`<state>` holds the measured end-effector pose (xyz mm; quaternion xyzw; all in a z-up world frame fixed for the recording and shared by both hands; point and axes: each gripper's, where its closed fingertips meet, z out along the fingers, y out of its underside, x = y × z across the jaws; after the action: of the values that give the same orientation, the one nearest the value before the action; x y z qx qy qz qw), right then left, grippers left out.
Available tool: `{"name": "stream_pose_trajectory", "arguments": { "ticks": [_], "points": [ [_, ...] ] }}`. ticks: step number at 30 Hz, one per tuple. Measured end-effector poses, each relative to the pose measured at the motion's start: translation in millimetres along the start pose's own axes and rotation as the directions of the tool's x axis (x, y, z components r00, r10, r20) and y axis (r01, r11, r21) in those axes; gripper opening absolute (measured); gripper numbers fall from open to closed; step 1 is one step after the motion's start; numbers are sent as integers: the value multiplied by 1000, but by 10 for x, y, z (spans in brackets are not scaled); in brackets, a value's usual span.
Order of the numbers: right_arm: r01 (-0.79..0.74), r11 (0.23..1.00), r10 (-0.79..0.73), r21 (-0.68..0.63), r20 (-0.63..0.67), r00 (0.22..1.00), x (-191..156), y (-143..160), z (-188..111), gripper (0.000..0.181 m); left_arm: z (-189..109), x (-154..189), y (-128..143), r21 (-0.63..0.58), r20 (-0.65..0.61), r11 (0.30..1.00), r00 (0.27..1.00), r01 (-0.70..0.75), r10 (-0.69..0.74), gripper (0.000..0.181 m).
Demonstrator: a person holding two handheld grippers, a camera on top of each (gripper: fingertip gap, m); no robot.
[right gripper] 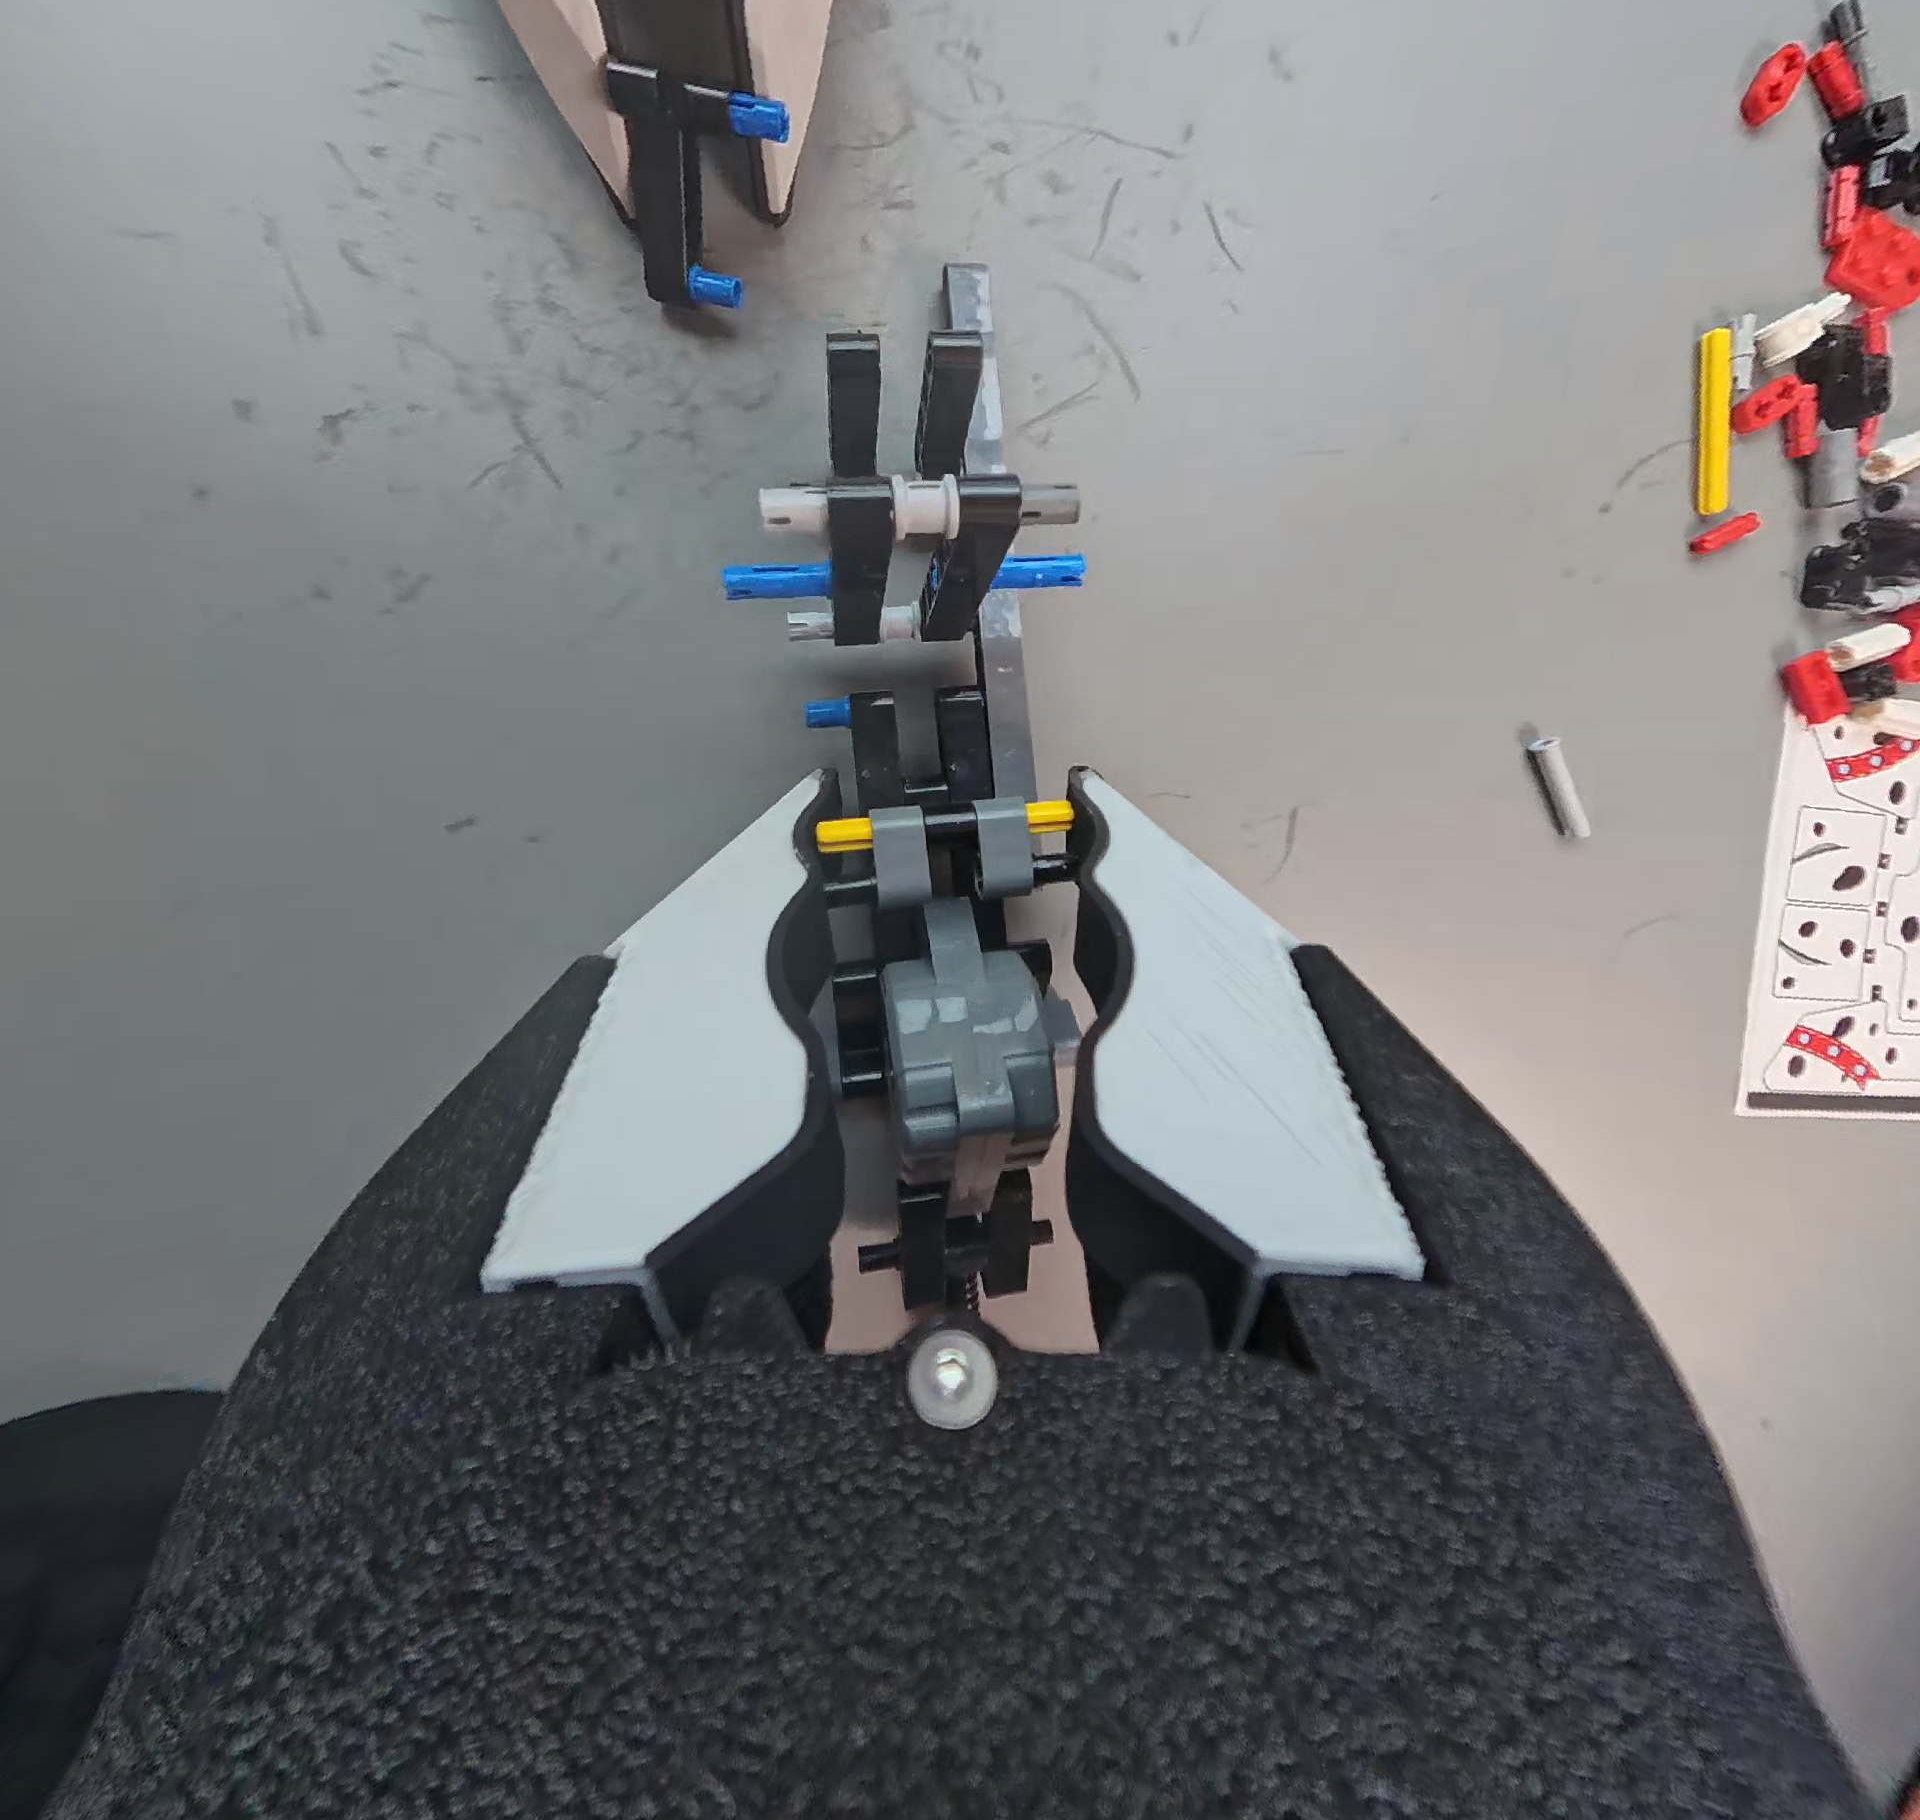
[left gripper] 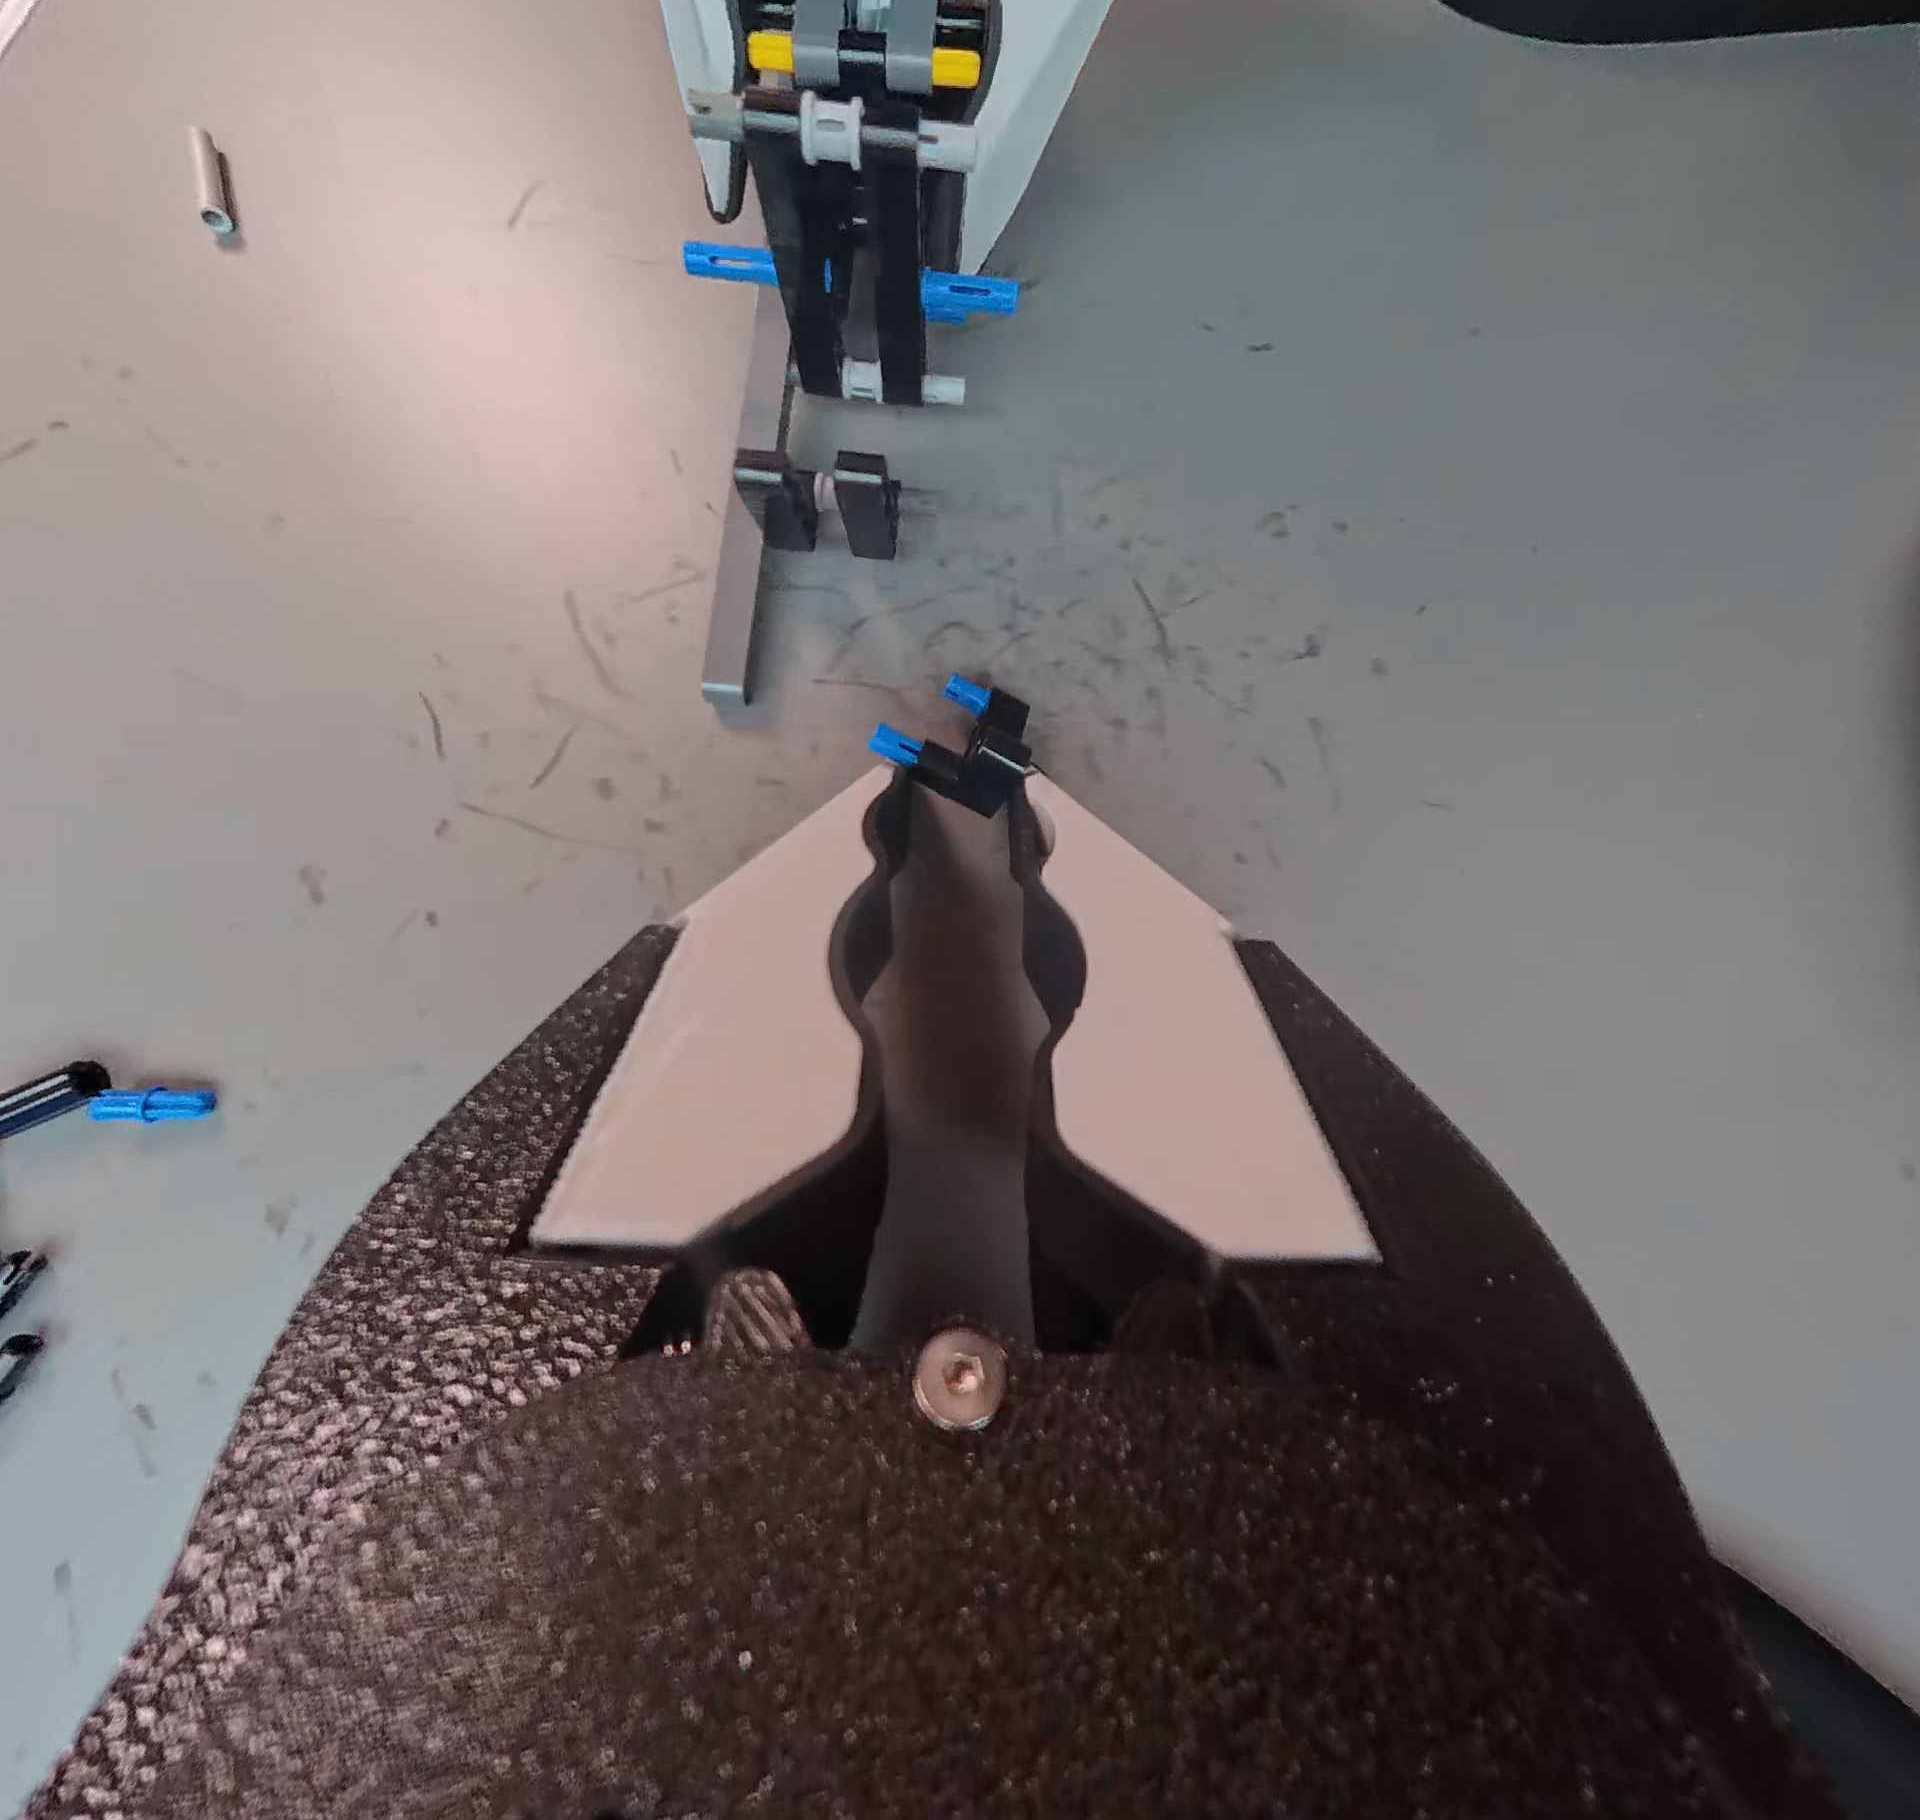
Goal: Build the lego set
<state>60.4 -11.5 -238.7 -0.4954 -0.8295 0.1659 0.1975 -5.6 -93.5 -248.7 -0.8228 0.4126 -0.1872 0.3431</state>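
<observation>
My left gripper (left gripper: pixel 961 783) is shut on a small black beam with two blue pins (left gripper: pixel 971 747), held just above the grey table. It also shows in the right wrist view (right gripper: pixel 675 181), hanging from the left gripper's tips (right gripper: pixel 701 212). My right gripper (right gripper: pixel 948 783) is shut on the lego assembly (right gripper: pixel 914 565), a stack of black beams, grey axles, blue pins, a yellow axle and a dark grey block. In the left wrist view the assembly (left gripper: pixel 862 243) stands ahead of the small beam, apart from it, held by the right gripper (left gripper: pixel 862 87).
A pile of red, black and white loose parts (right gripper: pixel 1849 336) and a sticker sheet (right gripper: pixel 1839 918) lie at the right. A grey tube (right gripper: pixel 1556 783) lies near them and shows in the left wrist view (left gripper: pixel 213 183). A loose blue pin (left gripper: pixel 154 1103) lies at left. Across from one pair of fingers to the other is roughly 11 centimeters.
</observation>
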Motion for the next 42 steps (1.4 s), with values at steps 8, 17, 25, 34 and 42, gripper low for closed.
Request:
{"name": "stream_pose_trajectory", "arguments": {
  "ticks": [8, 17, 25, 34, 42],
  "points": [
    [-26, 998, 27, 56, -10, 1000, 22, -60, 31, 43, -45, -73, 38, -13, 35, 1000, 999, -6, 7, 29],
    [-40, 994, 42, 100, -17, 999, 21, -64, 27, 43, -128, -108, 58, 3, 45, 1000, 999, -13, 13, 30],
    [-32, 996, 31, 85, 14, 999, -64, 2, -18, 43, -89, 21, -73, 67, 4, 996, 998, -58, 58, 36],
    [-24, 993, 21, 114, 23, 1000, -94, -42, 2, 43, 11, 32, -26, 3, 21, 997, 997, -74, 74, 22],
    [-31, 992, 31, 126, 2, 1000, -54, -69, 34, 43, 23, 24, -30, -1, 44, 998, 997, -63, 63, 13]
  ]
}}
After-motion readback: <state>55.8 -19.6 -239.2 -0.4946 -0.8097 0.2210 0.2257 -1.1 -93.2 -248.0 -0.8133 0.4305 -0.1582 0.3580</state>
